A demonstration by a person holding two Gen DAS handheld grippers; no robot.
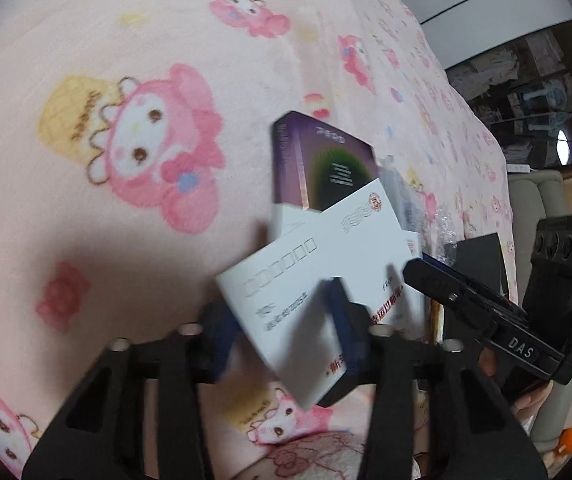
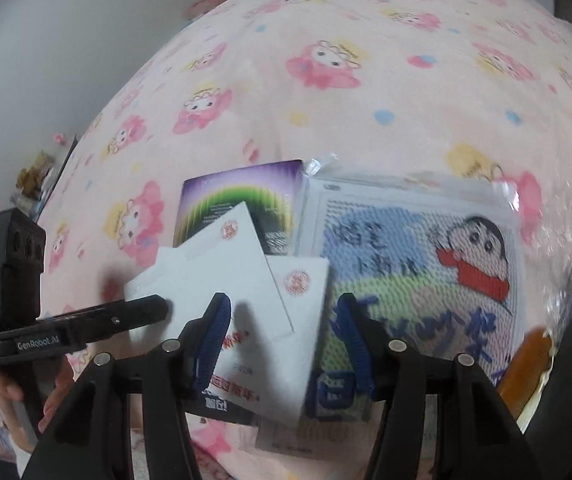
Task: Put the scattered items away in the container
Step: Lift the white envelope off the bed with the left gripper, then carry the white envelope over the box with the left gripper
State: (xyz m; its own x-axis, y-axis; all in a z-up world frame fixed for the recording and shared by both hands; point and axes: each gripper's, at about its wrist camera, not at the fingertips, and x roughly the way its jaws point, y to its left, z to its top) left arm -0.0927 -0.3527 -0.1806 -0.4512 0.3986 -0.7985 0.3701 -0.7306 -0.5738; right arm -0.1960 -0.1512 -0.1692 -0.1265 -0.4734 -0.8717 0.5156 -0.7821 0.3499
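Observation:
A white envelope point(image 1: 306, 272) lies slanted across my left gripper point(image 1: 283, 326), over the left finger and behind the right finger point(image 1: 346, 320). Whether the pads press on it I cannot tell. Under it is a second envelope with red print point(image 1: 390, 312), and behind them a purple box point(image 1: 326, 160). My right gripper point(image 2: 286, 336) hovers over the same pile with its jaws apart. The red-print envelope point(image 2: 277, 344) shows between its fingers, and a cartoon picture pack in clear plastic point(image 2: 426, 280) lies under its right finger point(image 2: 356, 340). No container is clearly visible.
Everything rests on a pink cartoon-print blanket point(image 1: 125, 80) that covers a bed. A black flat object point(image 1: 482, 256) lies behind the right gripper's finger, and an orange-brown thing point(image 2: 534, 352) lies beside the plastic pack. Shelves and a white wall point(image 1: 526, 60) stand beyond the bed.

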